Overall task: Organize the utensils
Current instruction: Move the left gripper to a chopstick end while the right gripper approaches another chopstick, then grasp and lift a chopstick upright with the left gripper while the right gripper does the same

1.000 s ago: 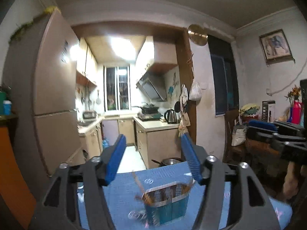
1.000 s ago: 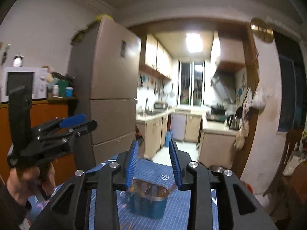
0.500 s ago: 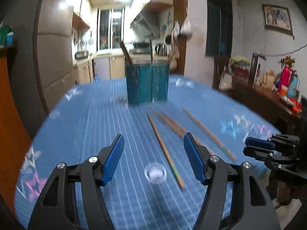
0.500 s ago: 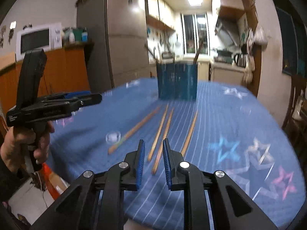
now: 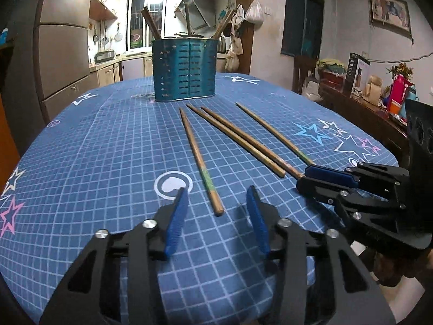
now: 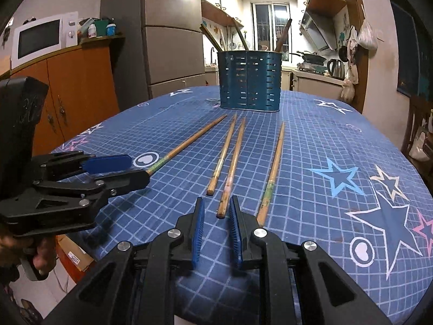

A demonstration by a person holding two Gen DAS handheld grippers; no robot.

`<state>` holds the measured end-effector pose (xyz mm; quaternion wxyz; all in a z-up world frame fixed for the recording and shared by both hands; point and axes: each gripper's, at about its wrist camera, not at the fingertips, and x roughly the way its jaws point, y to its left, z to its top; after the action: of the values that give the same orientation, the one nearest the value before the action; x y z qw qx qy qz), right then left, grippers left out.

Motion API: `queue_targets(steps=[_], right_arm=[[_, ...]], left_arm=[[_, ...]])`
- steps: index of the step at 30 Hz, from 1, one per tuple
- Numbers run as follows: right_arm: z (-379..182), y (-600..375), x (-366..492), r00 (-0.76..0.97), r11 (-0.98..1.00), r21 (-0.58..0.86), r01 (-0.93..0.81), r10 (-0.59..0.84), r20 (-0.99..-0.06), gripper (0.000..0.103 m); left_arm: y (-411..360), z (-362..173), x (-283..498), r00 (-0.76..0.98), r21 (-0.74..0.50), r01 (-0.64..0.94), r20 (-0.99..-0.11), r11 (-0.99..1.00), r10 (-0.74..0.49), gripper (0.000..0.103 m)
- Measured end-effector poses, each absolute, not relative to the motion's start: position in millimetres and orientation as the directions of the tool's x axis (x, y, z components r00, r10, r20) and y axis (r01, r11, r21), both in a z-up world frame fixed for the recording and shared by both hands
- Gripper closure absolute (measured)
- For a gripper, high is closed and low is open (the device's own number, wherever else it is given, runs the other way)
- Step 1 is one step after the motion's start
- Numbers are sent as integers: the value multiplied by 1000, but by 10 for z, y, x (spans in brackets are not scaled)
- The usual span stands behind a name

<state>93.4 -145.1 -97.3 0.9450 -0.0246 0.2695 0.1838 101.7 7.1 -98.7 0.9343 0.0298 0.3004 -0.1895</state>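
Several wooden chopsticks lie loose on the blue star-patterned tablecloth [image 5: 94, 149]. A blue slotted utensil holder [image 5: 185, 71] stands upright at the far side with a few utensils in it; it also shows in the right wrist view [image 6: 249, 80]. My left gripper [image 5: 216, 197] is open and empty, low over the near end of the leftmost chopstick [image 5: 200, 159]. My right gripper [image 6: 216, 208] is open a little and empty, its fingertips just short of the end of a middle chopstick [image 6: 232, 165]. The right gripper also shows in the left wrist view [image 5: 327, 180].
A fridge [image 6: 173, 35] and an orange cabinet [image 6: 70, 94] with a microwave [image 6: 40, 38] stand to the left. A dark sideboard with boxes and bottles [image 5: 379, 92] stands to the right. The table's near edge runs just under both grippers.
Both grippers dropped from high above the table to low over its near side and moved in toward the chopstick ends. The right gripper's jaws stayed narrow and the left's wide.
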Motion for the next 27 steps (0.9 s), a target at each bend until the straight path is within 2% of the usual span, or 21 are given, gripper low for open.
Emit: queue_targets(steps=[1, 7, 12, 15, 20, 27], right_arm=[[-975, -1455, 942, 790, 933, 56, -355, 331, -516, 83], [-981, -1444, 979, 788, 931, 67, -359, 341, -513, 84], [-986, -1459, 974, 793, 933, 66, -355, 338, -506, 85], [-992, -1471, 965, 801, 936, 66, -344, 330, -500, 90], [-1023, -1458, 923, 820, 942, 52, -331, 315, -479, 94], [-956, -1518, 857, 847, 950, 50, -308, 298, -440, 95]], left_arm=[[60, -995, 1022, 748, -58, 373, -572, 926, -337, 69], [0, -1038, 1018, 757, -39, 365, -569, 930, -321, 72], [-28, -1052, 973, 780, -20, 351, -548, 936, -304, 80], [-24, -1061, 957, 789, -22, 342, -537, 940, -300, 84], [1, -1070, 945, 803, -21, 322, -523, 946, -285, 94], [17, -1058, 920, 809, -34, 316, -513, 948, -287, 96]])
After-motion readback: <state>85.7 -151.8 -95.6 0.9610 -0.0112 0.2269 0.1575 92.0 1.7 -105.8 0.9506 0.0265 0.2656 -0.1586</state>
